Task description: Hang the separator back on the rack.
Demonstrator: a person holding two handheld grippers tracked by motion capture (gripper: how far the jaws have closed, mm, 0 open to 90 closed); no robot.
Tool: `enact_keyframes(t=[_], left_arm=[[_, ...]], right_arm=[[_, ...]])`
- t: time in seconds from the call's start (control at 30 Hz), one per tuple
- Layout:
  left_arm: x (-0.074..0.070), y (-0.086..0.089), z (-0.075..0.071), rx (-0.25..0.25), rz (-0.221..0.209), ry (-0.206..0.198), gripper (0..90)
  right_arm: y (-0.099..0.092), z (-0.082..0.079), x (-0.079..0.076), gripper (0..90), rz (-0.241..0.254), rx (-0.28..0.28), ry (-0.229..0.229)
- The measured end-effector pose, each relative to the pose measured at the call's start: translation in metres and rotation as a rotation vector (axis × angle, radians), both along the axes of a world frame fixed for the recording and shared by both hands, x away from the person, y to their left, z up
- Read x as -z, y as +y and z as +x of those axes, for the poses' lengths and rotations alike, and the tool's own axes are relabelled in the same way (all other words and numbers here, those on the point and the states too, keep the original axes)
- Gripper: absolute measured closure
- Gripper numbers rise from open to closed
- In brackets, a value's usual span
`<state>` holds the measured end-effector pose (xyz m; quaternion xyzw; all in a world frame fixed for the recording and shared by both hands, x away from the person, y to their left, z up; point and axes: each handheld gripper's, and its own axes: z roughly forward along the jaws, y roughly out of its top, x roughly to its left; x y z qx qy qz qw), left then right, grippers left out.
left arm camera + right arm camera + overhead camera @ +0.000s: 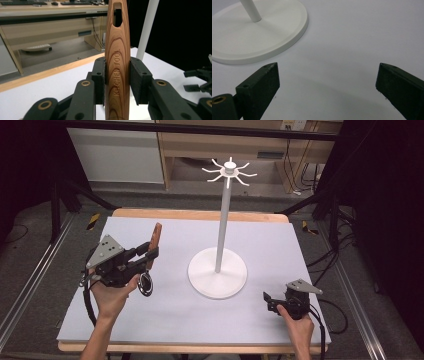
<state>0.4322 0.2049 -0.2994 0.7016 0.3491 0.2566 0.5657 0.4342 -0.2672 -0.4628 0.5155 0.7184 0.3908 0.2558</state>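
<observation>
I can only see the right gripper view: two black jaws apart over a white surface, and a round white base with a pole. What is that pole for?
Observer: It is a tall white stand; the high view shows a ring of small hooks at its top.
Operator: Is anything hanging there?
Observer: No, the hooks are bare.
Operator: What is the other hand doing?
Observer: The left gripper is shut on a wooden handle with KITCHEN TOOL carved into it.
Operator: Could that hang up?
Observer: Probably; the handle has a slot near its far end.
</observation>
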Motion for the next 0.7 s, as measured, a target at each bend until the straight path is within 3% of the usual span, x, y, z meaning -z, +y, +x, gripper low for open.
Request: enact_keyframes(t=[0.4, 0.7], left_arm=[[-0.026, -0.012, 0.008, 0.016, -0.055, -0.036, 67.5], [-0.046, -0.023, 0.014, 0.019, -0.06, -0.069, 67.5]], right_arm=[[0.0, 0.0, 0.0, 5.7, 0.0, 0.007, -0.003], [0.0, 0.0, 0.0, 5.8, -0.002, 0.008, 0.001]])
